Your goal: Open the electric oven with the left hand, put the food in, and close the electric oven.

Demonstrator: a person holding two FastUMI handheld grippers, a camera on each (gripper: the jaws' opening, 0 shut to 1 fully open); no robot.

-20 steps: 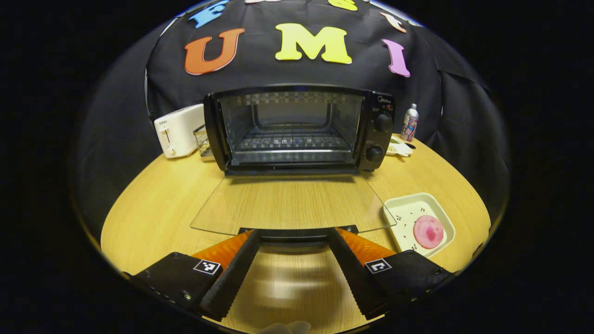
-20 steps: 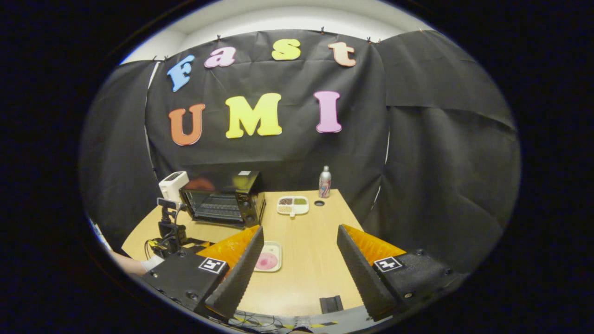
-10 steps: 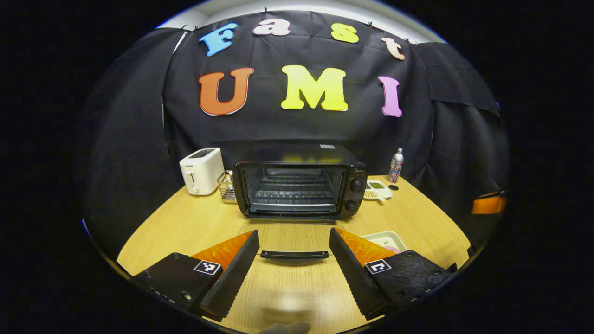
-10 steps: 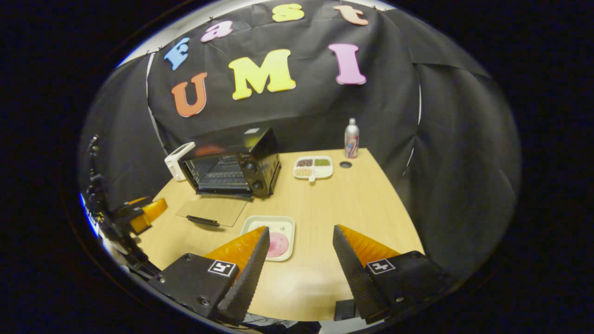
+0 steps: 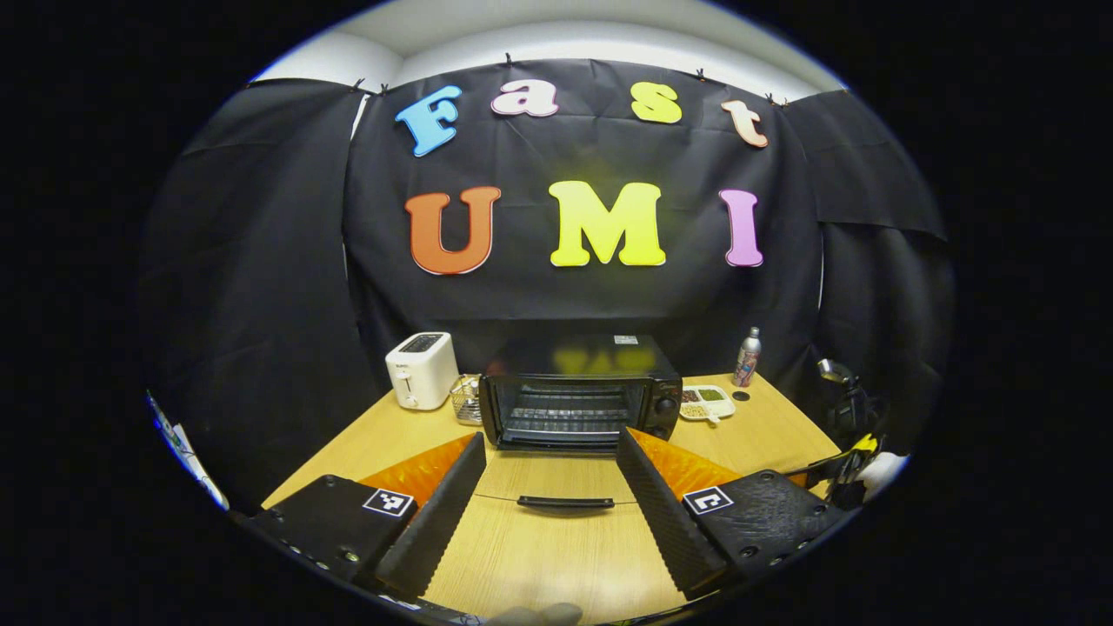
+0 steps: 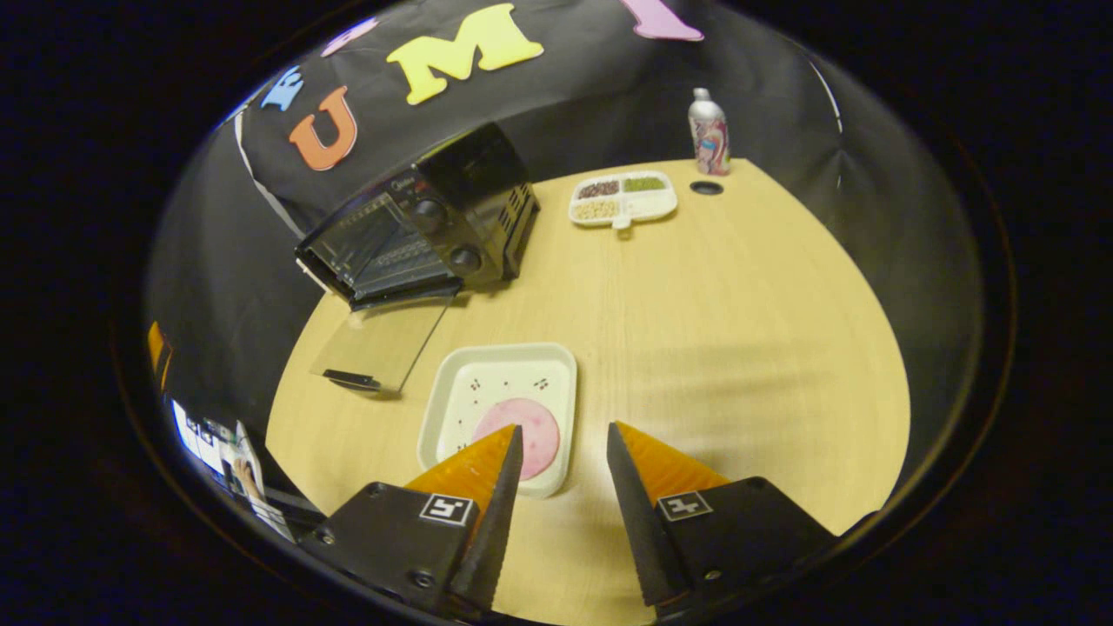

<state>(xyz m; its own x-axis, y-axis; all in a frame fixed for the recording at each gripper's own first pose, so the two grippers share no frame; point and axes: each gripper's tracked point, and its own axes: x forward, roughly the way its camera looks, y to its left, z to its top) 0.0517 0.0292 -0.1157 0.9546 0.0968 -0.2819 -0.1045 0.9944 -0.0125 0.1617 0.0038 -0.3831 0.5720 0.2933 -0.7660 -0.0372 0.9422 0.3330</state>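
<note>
My right claw [image 6: 561, 469] hangs spread and empty over the white square tray [image 6: 461, 387] holding the round pink food [image 6: 522, 435]. Misaimed, I'd nudge the tray toward the black oven's [image 6: 435, 230] lowered glass door [image 6: 378, 343].

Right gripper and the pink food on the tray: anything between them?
Nothing. In the right gripper view, the right gripper hangs, jaws open, at the white tray's near edge beside the pink food.

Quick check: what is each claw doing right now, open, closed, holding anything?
Left claw: open, holding nothing, above the table in front of the open oven door.
Right claw: open, holding nothing, beside the pink food on its tray.
</note>
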